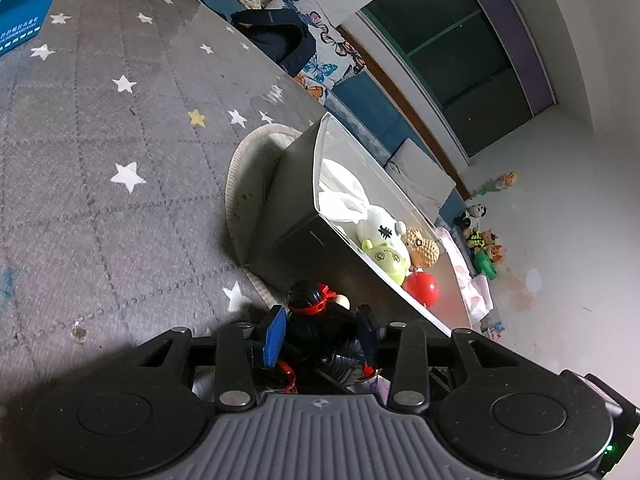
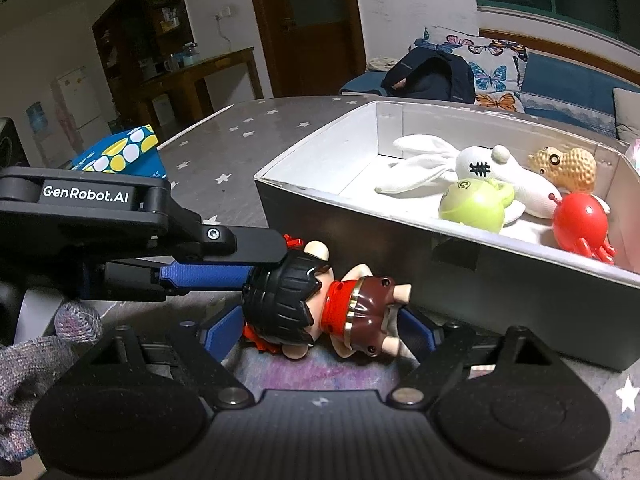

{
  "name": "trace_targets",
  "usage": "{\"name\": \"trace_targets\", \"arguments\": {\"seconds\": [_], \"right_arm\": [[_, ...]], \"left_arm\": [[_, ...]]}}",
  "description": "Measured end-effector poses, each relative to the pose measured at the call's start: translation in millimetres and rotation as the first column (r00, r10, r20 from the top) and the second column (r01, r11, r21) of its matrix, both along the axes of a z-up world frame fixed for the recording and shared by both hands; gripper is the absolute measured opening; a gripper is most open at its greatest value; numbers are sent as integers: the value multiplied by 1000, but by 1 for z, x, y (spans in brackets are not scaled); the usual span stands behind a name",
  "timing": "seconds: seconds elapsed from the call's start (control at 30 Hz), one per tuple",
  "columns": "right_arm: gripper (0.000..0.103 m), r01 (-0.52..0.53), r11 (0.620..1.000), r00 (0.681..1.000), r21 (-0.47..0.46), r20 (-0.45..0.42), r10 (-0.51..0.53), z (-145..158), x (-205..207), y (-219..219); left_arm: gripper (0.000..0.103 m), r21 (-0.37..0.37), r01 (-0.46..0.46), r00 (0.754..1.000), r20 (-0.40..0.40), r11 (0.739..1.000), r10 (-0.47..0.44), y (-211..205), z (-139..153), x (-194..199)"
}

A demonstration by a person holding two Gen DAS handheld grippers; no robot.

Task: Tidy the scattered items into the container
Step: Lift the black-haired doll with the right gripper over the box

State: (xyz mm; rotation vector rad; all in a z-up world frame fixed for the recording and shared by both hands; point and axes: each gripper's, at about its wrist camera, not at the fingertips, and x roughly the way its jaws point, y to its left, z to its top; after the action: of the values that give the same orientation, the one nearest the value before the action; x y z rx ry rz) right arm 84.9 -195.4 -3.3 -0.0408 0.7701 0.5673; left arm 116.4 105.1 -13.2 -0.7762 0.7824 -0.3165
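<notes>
- Black-haired figurine lies on its side on the grey star-print counter, just in front of the near wall of the box, its head toward your left tongs.
- Your left tongs are clamped on the figurine's head: in the left wrist view a blue pad presses one side of the black hair and the dark finger the other, with the red headband poking up between them.
- In the right wrist view those same tongs reach in from the left, marked "GenRobot.AI", with your knit-gloved hand behind them.
- Your right tongs stand open around the figurine, one blue finger by its head and one by its feet; whether the pads touch it, you cannot tell from here.
- White inside, the box already holds a white plush rabbit, a green round toy, a red round toy with legs and a tan peanut-shaped toy.
- Blue carton with white and yellow dots sits further back on the counter, well apart from the box.
</notes>
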Motion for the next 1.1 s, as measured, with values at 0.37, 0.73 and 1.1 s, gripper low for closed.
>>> {"name": "trace_targets", "arguments": {"seconds": [0.37,0.73,1.1], "right_arm": [[85,-15,1000,1000,4,27,15,11,-17,-10],[85,-23,1000,994,-2,110,23,40,-34,-26],[85,-52,998,976,-30,211,58,77,-5,-36]], "left_arm": [[41,10,9,1000,17,1000,-9,-10,12,-14],[41,6,17,996,84,1000,-17,-25,40,-27],[41,4,-23,988,153,1000,22,-40,73,0]]}}
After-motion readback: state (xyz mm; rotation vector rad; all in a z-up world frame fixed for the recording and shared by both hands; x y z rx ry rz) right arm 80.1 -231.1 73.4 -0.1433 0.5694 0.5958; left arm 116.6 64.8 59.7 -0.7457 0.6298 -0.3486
